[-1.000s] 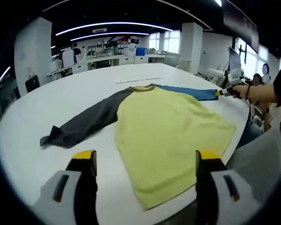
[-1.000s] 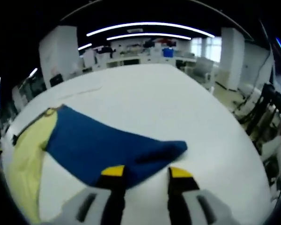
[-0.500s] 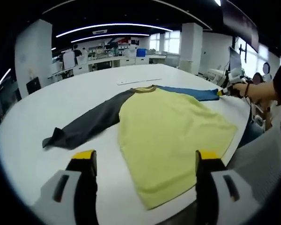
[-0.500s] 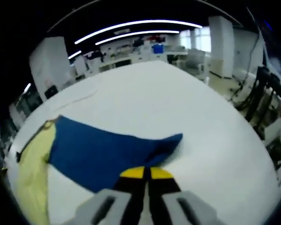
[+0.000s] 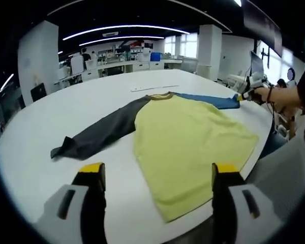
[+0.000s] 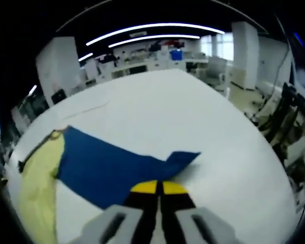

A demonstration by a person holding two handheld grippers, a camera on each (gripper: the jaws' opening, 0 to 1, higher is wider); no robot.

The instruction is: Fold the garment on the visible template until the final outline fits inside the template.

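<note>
One garment (image 5: 188,137) lies spread flat on a large white table (image 5: 66,112), filling the centre and right of the left gripper view: a pale yellow body, one dark grey sleeve (image 5: 99,134) stretching toward the left middle of the frame, and one blue sleeve (image 5: 206,99) reaching toward the upper right. The left gripper (image 5: 157,175) rises from the bottom of its view with its two yellow-tipped jaws spread wide apart and nothing between them, hanging over the near table edge in front of the yellow hem. At the upper right of that view, the right gripper (image 5: 244,95), held in a person's hand (image 5: 267,94), meets the cuff end of the blue sleeve. In the right gripper view the blue sleeve (image 6: 112,165) runs from the left middle to the lower centre, and the right gripper (image 6: 156,187) has its two yellow-tipped jaws pressed together, pinching the sleeve's lower edge near the cuff. A strip of the yellow body (image 6: 35,183) shows at the lower left. Two curved ceiling light strips (image 6: 142,33) run across the top.
</note>
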